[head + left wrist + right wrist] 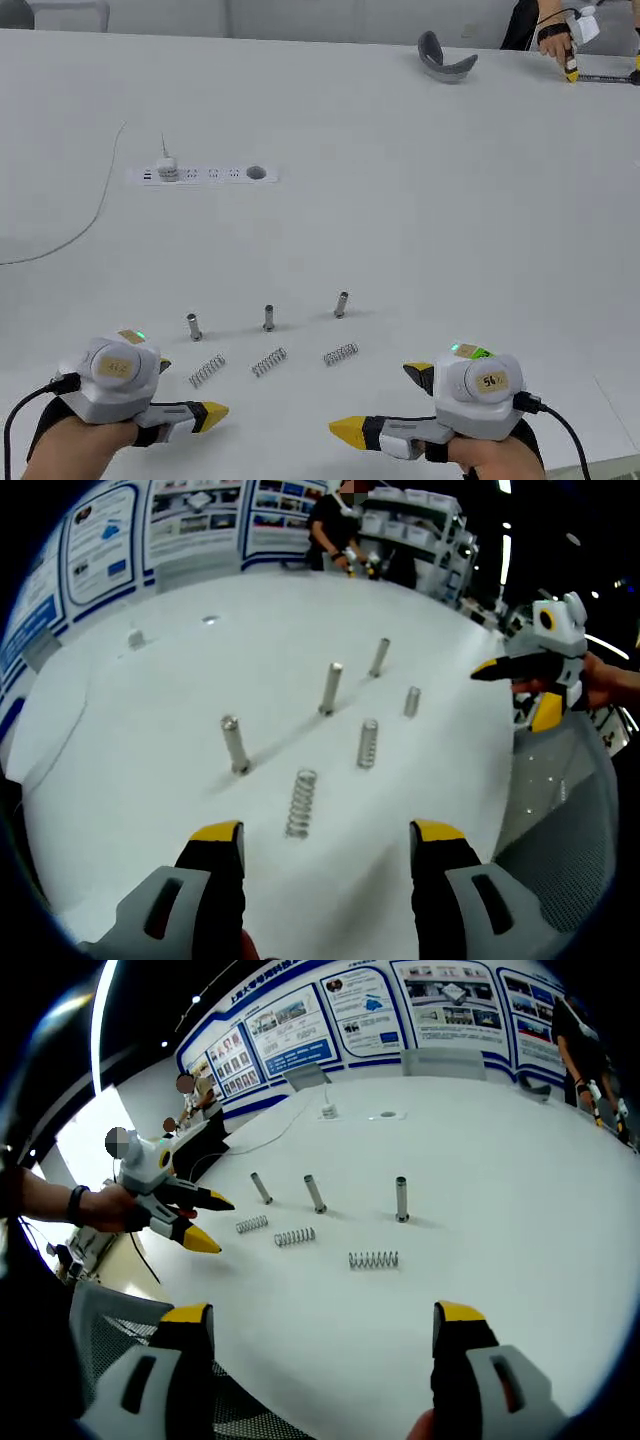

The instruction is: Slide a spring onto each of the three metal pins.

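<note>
Three short metal pins stand in a row on the white table: the left pin (194,326), the middle pin (268,318) and the right pin (341,304). In front of each one a loose spring lies flat: the left spring (207,370), the middle spring (269,362) and the right spring (341,353). My left gripper (190,390) (327,832) is open and empty, low at the near left, aimed at the left spring (301,802). My right gripper (380,402) (322,1313) is open and empty at the near right, facing the right spring (373,1259).
A white power strip (205,174) with a plug lies further back, and its cable (90,220) trails off to the left. A grey curved object (445,58) rests at the far edge. Another person's hand (556,40) works at the far right corner. The table's near edge is just below my hands.
</note>
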A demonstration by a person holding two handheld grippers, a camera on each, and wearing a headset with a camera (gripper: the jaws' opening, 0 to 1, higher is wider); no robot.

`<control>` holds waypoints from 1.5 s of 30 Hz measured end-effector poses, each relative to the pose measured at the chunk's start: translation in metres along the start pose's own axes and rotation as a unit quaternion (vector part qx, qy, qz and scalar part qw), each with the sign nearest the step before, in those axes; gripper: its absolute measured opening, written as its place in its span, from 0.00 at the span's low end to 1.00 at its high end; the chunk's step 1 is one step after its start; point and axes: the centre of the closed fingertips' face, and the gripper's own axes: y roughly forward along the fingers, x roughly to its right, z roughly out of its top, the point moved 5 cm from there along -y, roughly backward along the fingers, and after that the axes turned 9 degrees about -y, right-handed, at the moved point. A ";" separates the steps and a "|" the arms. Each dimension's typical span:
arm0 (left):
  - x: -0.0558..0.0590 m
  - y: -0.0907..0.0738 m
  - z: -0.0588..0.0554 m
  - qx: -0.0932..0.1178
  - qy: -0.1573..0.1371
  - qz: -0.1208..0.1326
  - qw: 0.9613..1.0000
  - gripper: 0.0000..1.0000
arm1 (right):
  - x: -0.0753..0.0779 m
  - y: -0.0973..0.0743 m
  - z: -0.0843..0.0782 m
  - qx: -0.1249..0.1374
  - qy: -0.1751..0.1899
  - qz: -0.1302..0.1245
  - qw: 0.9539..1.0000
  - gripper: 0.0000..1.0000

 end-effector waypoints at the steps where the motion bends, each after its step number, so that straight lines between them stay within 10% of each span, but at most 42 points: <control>1: 0.000 0.001 0.000 0.000 0.001 0.000 1.000 0.68 | 0.000 0.000 0.000 0.000 0.001 0.000 1.000 0.92; 45: -0.017 0.025 0.001 -0.013 0.044 0.062 0.997 0.11 | -0.003 0.004 -0.002 0.000 0.016 0.012 1.000 0.90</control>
